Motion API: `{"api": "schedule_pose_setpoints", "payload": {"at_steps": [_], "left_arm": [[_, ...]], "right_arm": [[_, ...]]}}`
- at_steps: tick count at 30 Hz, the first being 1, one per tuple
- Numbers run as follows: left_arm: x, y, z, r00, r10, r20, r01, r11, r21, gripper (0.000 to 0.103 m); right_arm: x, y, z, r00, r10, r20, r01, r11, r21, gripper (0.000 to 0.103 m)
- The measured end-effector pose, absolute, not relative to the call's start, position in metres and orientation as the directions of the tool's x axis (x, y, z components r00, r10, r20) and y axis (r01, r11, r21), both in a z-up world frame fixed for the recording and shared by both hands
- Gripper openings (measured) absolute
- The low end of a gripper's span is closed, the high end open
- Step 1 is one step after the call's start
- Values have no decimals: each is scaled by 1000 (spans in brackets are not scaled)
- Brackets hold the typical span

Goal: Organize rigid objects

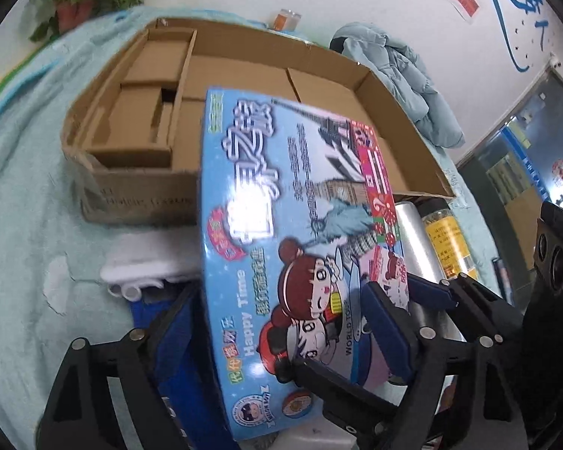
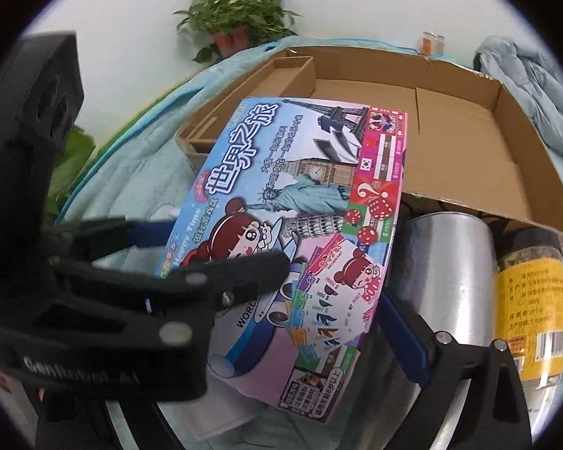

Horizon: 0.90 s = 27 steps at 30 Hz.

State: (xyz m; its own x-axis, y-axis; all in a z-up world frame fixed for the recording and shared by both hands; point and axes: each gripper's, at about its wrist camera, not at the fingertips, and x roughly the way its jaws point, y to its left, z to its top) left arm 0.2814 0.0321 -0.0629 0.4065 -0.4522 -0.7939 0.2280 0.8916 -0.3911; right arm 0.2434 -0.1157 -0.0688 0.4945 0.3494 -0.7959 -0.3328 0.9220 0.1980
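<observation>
The board game box (image 1: 281, 232), printed "Happy Time" and "WORLD TOUR", was tilted over the cardboard tray's (image 1: 139, 183) near edge, w/ the left gripper (image 1: 281, 318) closed across its width. The right gripper (image 2: 281, 300) straddled its near end; grip or not, can't tell. Only the right view read "GenRobot.AI" on the left gripper, plus a barcode on the yellow-label jar (image 2: 531, 300) beside the silver roll (image 2: 446, 262).
</observation>
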Motion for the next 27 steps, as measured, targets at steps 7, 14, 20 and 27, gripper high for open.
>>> {"api": "schedule_pose_setpoints", "payload": {"at_steps": [7, 14, 20, 27], "left_arm": [[275, 36, -67, 427, -460, -778, 218, 888, -405, 85], [267, 36, -56, 445, -420, -791, 222, 907, -357, 79], [249, 23, -30, 504, -369, -781, 258, 927, -272, 76], [211, 5, 15, 615, -350, -706, 262, 936, -235, 76]], "right_arm": [[242, -116, -70, 492, 345, -799, -329, 924, 196, 96], [242, -118, -69, 486, 357, -798, -303, 925, 230, 96], [227, -129, -62, 532, 403, -745, -276, 914, 298, 96], [197, -143, -24, 634, 416, -652, -318, 909, 271, 96]]}}
